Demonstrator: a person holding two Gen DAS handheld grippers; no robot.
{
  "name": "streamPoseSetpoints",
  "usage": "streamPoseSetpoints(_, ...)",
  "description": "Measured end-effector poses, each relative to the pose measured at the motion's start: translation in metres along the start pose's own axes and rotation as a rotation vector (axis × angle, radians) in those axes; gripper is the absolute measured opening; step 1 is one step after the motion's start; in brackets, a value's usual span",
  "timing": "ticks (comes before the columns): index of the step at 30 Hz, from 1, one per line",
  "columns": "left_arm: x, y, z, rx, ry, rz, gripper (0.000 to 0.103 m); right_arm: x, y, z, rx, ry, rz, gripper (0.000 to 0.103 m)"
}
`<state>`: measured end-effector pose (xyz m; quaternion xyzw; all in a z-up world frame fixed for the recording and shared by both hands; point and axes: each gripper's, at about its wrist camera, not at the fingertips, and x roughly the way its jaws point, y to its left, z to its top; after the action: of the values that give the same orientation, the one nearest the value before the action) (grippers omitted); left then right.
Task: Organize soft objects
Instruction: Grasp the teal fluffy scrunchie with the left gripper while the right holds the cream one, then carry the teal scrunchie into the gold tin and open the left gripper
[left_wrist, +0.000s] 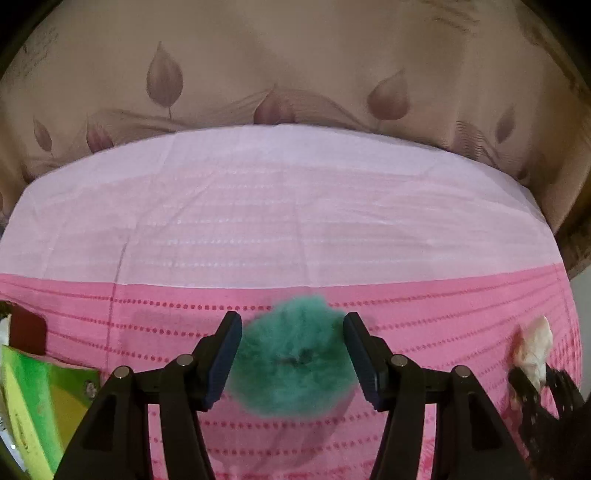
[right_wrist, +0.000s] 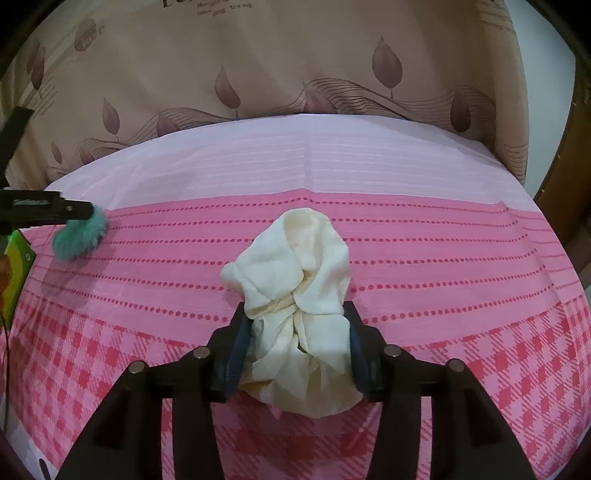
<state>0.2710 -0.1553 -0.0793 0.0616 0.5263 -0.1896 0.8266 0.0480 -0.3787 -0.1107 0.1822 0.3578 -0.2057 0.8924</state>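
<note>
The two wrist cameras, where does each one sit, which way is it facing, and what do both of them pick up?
Left wrist: on the left gripper, looking steeply down along its open fingers at the green fluffy pom-pom on the pink cloth; the right gripper shows at the right edge.
Right wrist: on the right gripper, angled down at the cream cloth bundle between its fingers; the left gripper shows at the left edge.
Shared: pom-pom, cream bundle, pink cloth, leaf-patterned curtain.

A: Is there any text that can be read?
B: Only on the beige curtain, at the top of the right wrist view. There are dark printed letters, but they are cut and too blurred to read.
</note>
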Motion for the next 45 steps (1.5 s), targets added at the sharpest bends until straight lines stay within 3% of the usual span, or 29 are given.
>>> streamPoseSetpoints(5,0.010,0.011,-0.008,-0.056,0.010,-0.051,0.063,0.000,0.001,0.000,-0.004,0.001,0.001,0.049)
streamPoseSetpoints(11,0.008,0.008,-0.022,-0.058,0.009,-0.088,0.062,0.001,0.002,0.000,-0.006,0.001,0.001,0.049)
streamPoseSetpoints(16,-0.005,-0.003,-0.039,-0.020,0.009,-0.112,0.025,0.001,0.001,0.000,-0.006,0.001,0.001,0.049)
streamPoseSetpoints(19,-0.012,-0.006,-0.046,-0.014,0.014,-0.116,0.020,0.001,0.001,0.000,-0.005,0.000,0.002,0.049)
streamPoseSetpoints(28,-0.038,0.000,-0.063,-0.046,0.005,-0.140,0.017,0.001,0.001,-0.001,-0.007,0.000,0.000,0.049)
streamPoseSetpoints(37,-0.081,-0.003,-0.081,-0.011,-0.024,-0.117,0.017,0.002,0.002,-0.002,-0.008,0.000,-0.001,0.049)
streamPoseSetpoints(45,-0.131,0.018,-0.091,-0.034,-0.082,-0.092,0.017,0.002,0.002,-0.002,-0.008,0.000,-0.001,0.049)
